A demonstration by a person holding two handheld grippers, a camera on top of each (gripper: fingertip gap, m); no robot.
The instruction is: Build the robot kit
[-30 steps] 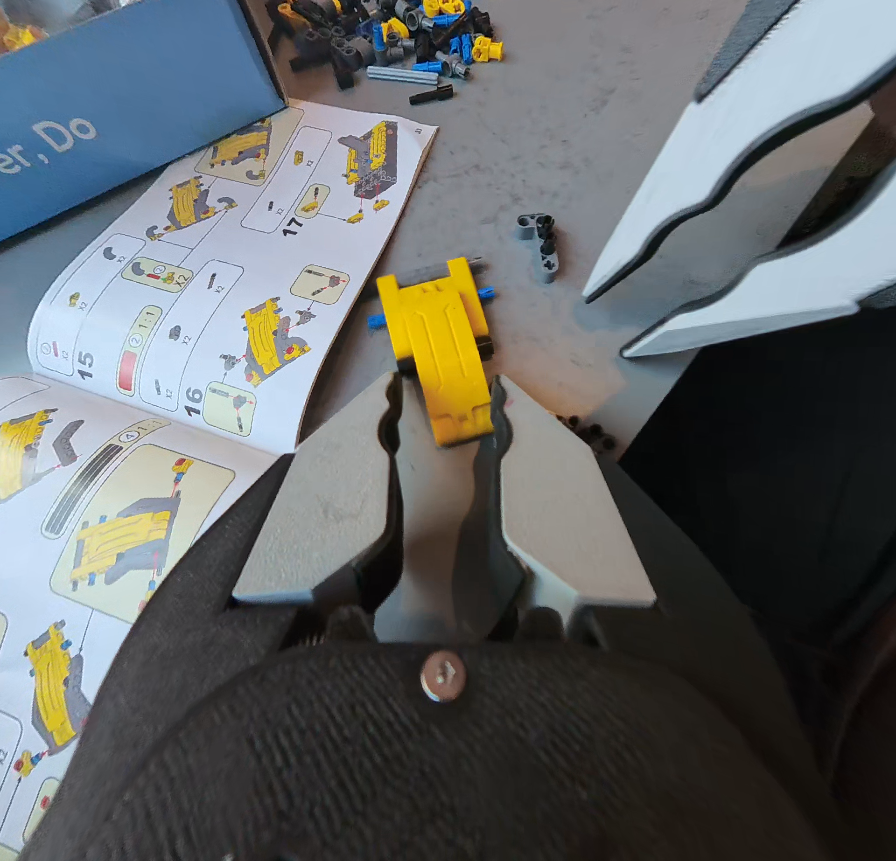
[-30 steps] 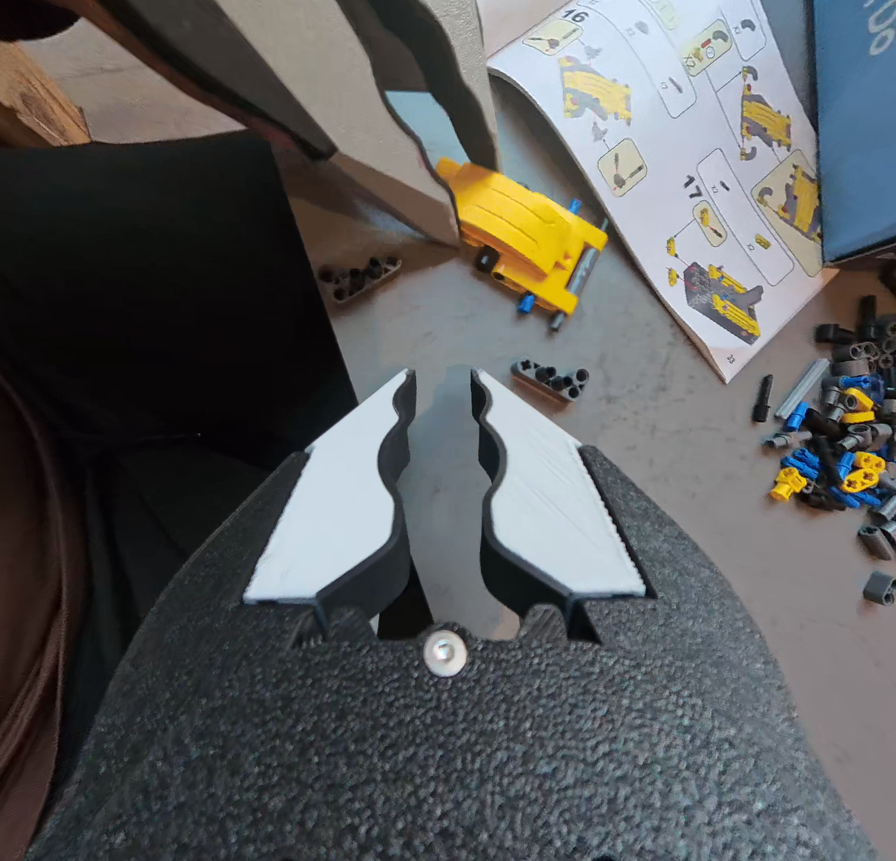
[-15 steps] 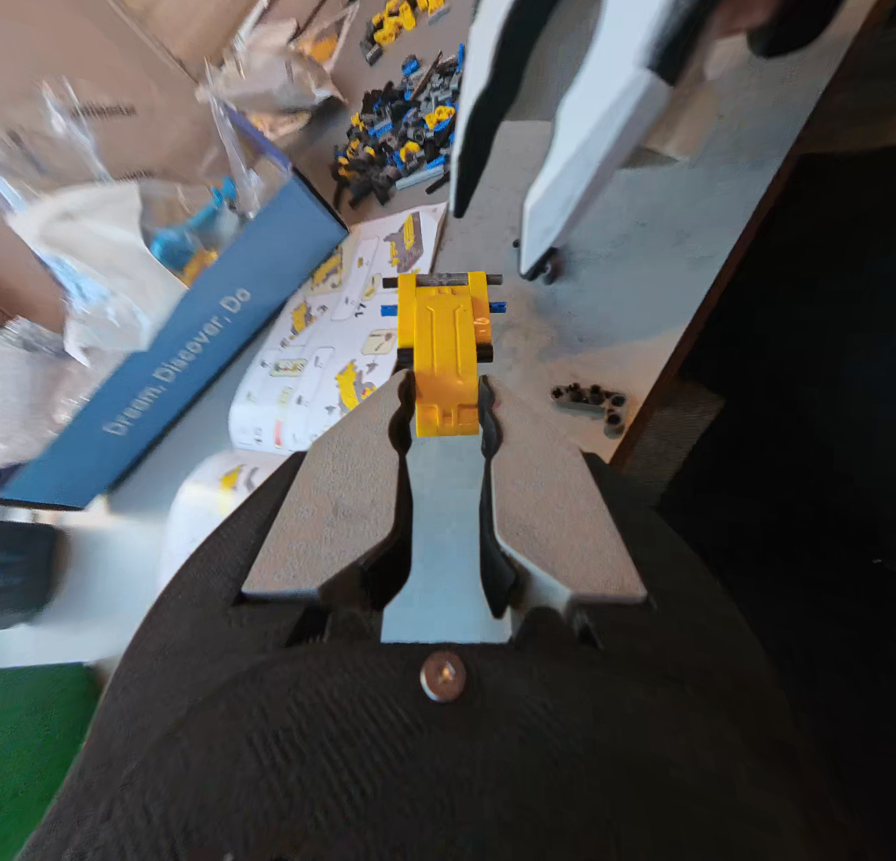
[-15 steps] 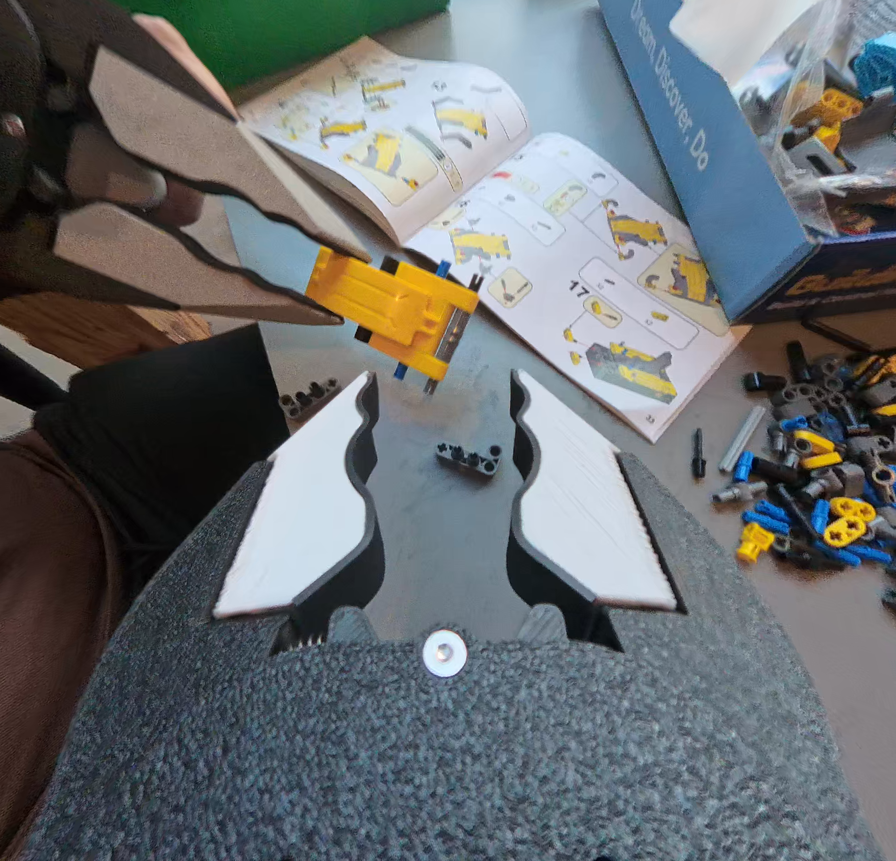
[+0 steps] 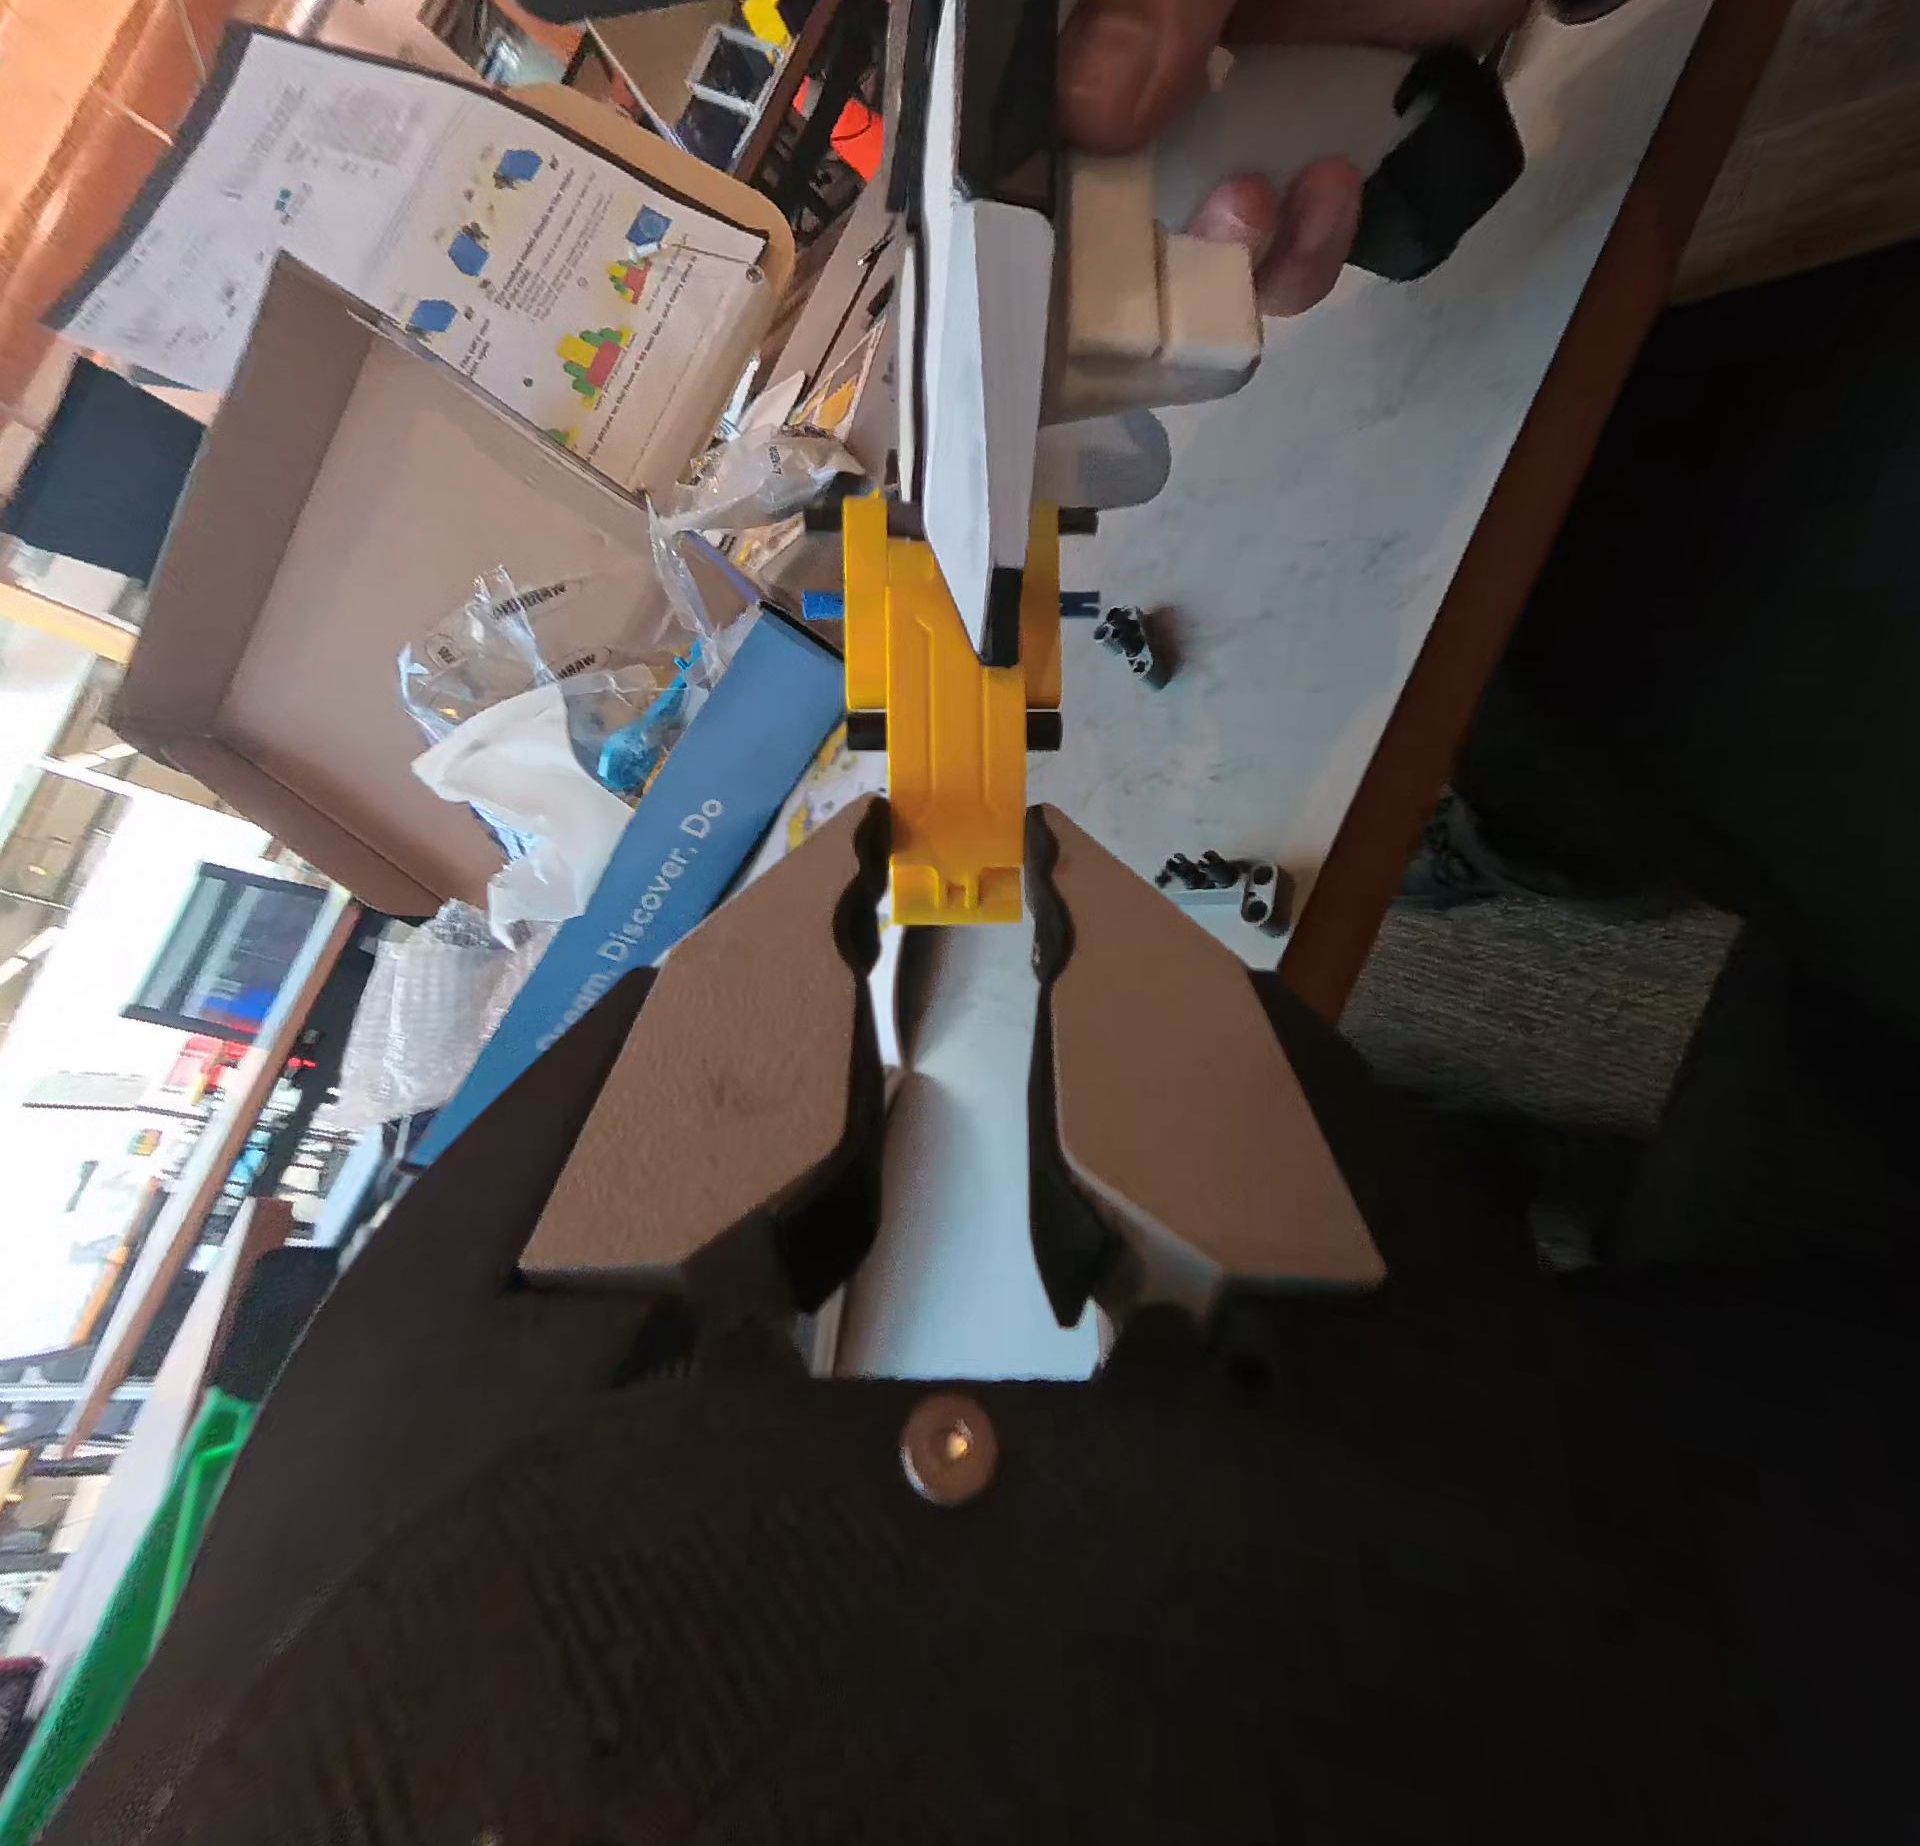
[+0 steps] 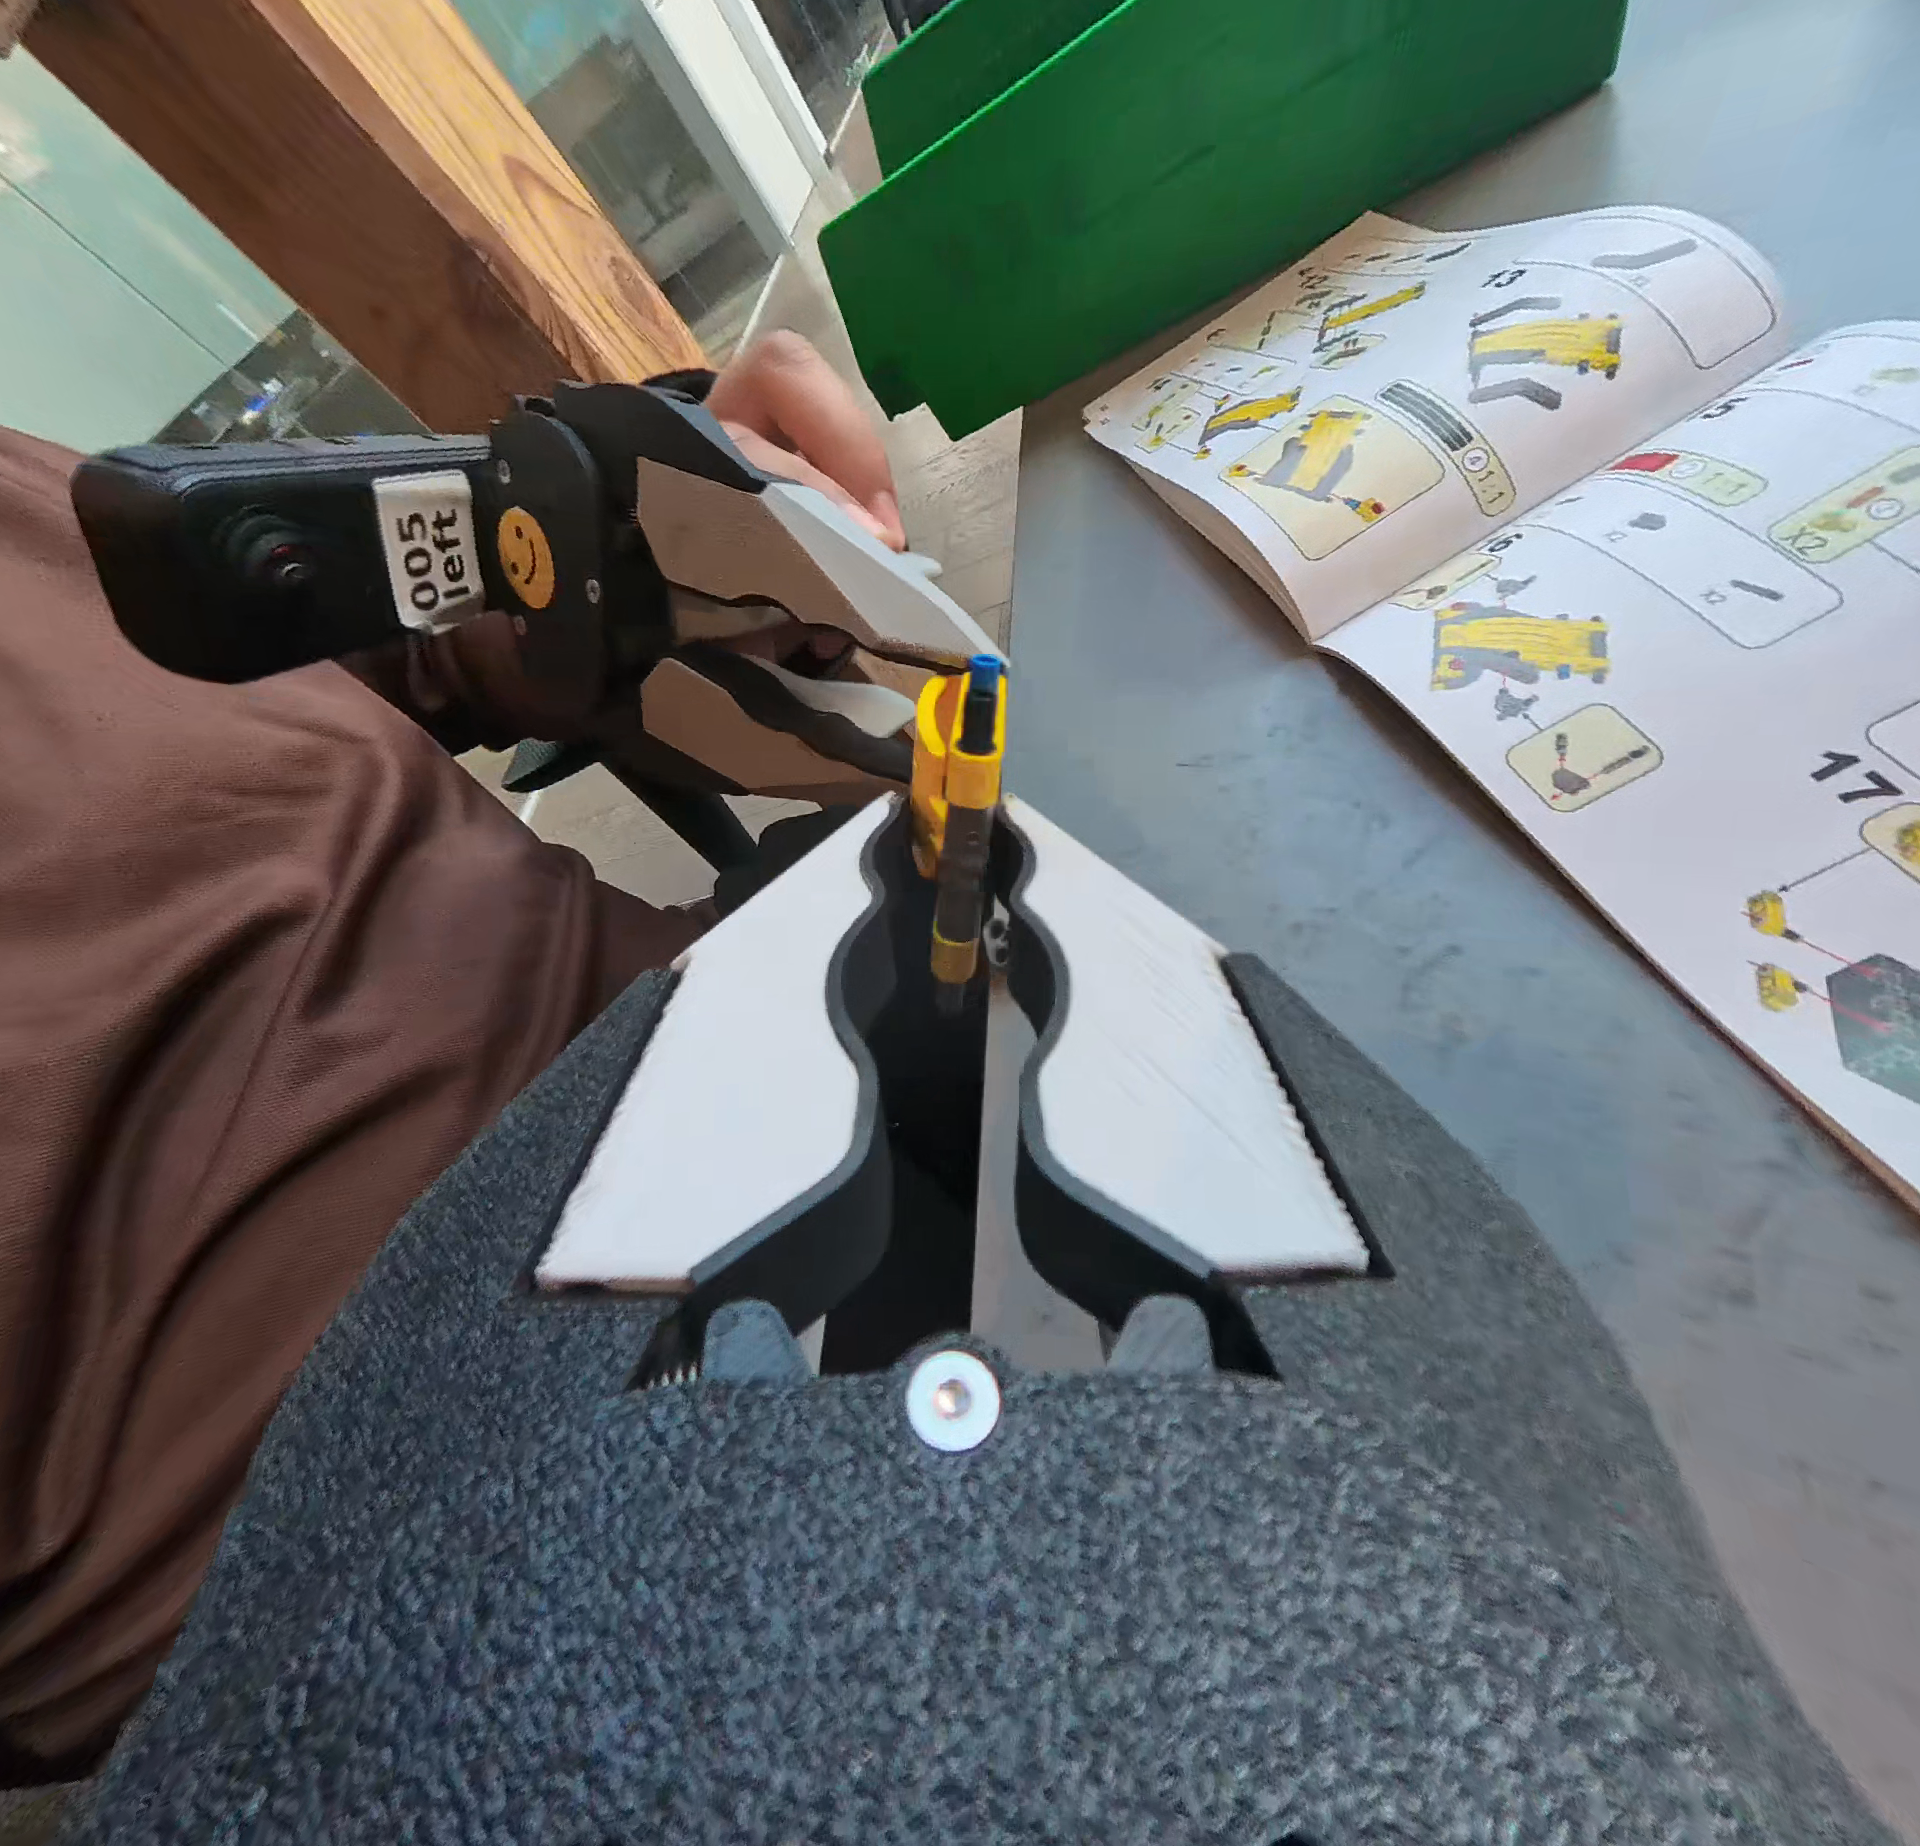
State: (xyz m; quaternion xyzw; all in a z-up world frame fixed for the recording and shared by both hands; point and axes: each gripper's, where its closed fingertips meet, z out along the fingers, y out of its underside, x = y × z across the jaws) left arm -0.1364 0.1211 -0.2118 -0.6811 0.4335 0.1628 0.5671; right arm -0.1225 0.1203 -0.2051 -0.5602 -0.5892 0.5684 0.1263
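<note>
Yellow toy part was pinched at near end by left gripper, held up above grey table. Far end was squeezed by right gripper. Open booklet lay nearby.

The left claw grips a yellow brick assembly; the right claw's white finger touches it.
</note>
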